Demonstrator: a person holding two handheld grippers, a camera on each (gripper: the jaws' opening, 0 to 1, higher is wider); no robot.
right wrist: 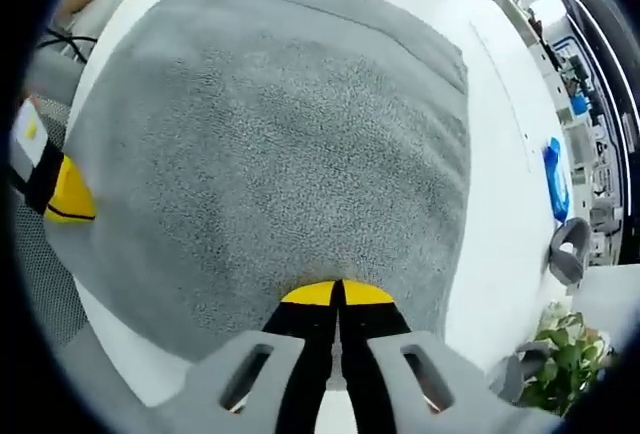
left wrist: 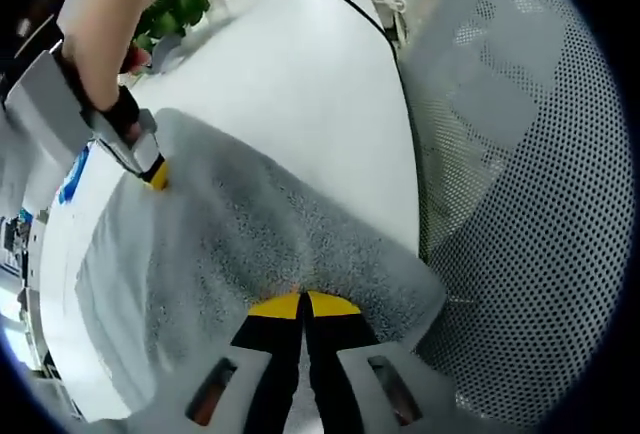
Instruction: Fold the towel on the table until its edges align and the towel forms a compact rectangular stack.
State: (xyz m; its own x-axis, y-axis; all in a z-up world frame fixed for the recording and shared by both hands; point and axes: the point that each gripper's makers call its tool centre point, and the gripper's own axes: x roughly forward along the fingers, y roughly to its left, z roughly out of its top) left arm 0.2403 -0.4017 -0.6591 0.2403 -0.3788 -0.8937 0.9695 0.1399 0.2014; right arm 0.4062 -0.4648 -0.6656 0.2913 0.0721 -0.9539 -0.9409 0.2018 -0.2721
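Towel: grey towel [right wrist: 290, 144] lies spread on the white counter [left wrist: 300, 74], one edge reaching the counter's rim beside a white mesh chair [left wrist: 520, 204].
Left gripper [left wrist: 302, 302]: yellow-tipped fingers pressed together on the towel's near edge.
Right gripper [right wrist: 337, 292]: fingers closed on the towel's edge; seen in the left gripper view [left wrist: 150, 169] at a far corner, held by a hand [left wrist: 105, 44].
Surroundings: green plant [right wrist: 560, 354], blue object [right wrist: 556, 179], possibly a tool.

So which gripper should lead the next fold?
Neither alone, probably: the left gripper and right gripper each sit shut on a near-edge corner of the grey towel, so lift both together.
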